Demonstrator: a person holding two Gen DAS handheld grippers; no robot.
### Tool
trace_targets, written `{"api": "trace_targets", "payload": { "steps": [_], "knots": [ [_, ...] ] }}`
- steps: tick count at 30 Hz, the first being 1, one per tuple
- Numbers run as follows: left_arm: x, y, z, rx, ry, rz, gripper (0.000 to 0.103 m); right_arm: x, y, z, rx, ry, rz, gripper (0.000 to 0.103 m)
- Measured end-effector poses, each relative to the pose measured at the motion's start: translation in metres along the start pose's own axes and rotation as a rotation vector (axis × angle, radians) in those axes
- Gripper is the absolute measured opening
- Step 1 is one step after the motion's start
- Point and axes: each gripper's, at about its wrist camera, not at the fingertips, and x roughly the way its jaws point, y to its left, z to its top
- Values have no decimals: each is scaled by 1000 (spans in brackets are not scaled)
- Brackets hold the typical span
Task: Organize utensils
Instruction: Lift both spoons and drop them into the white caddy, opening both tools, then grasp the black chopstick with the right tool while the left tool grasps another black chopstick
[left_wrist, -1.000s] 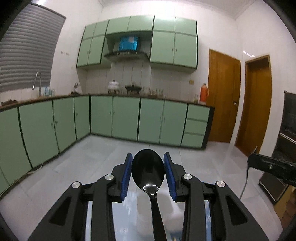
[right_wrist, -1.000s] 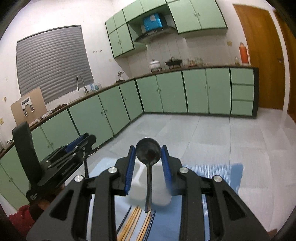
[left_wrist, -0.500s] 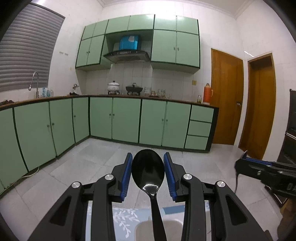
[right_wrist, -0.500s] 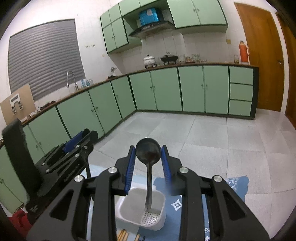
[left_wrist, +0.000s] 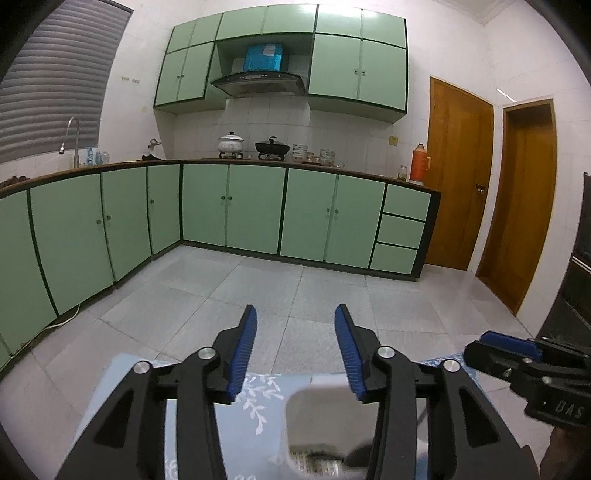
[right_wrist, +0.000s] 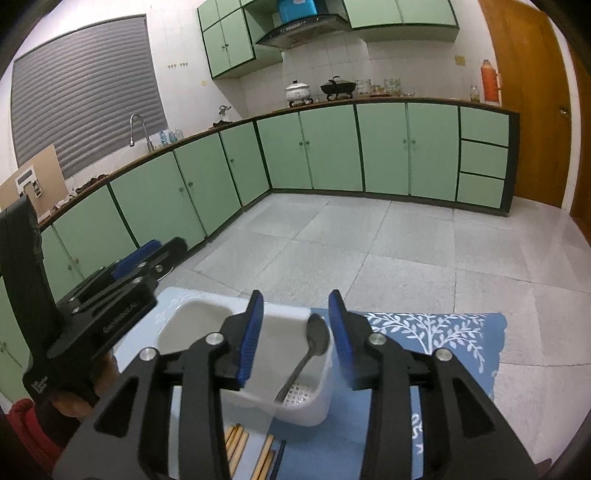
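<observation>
A white utensil holder (right_wrist: 295, 402) stands on a blue patterned mat (right_wrist: 432, 332). A spoon (right_wrist: 308, 354) leans upright in its right compartment, bowl up. My right gripper (right_wrist: 295, 325) is open just above the holder, with the spoon between its fingers and free of them. My left gripper (left_wrist: 295, 343) is open and empty above the holder (left_wrist: 317, 424); it also shows at the left of the right wrist view (right_wrist: 140, 258). Several chopsticks (right_wrist: 251, 458) lie on the mat near the holder.
The mat (left_wrist: 258, 406) covers a table facing a tiled kitchen floor (left_wrist: 295, 295). Green cabinets (left_wrist: 258, 210) line the far walls. Two wooden doors (left_wrist: 458, 177) stand at the right. The right gripper shows at the right edge of the left wrist view (left_wrist: 517, 358).
Both grippers opened and let go of their spoons. The right one's spoon now stands in the holder. Both views tilted down towards the mat and holder.
</observation>
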Motion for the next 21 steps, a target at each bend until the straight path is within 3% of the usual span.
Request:
{"api": "trace_targets", "payload": {
  "steps": [5,9,21],
  "knots": [
    [-34,0,-3,3,13,7,53,-35,-3,-18,21,-19,-13,49],
    [-65,0,-19,11,71,1,57,-64,-4,-44,64,-6,-19,50],
    [-138,-6,-115,26,288,11,58,-117,13,-157,93,132,-79,50]
  ]
}}
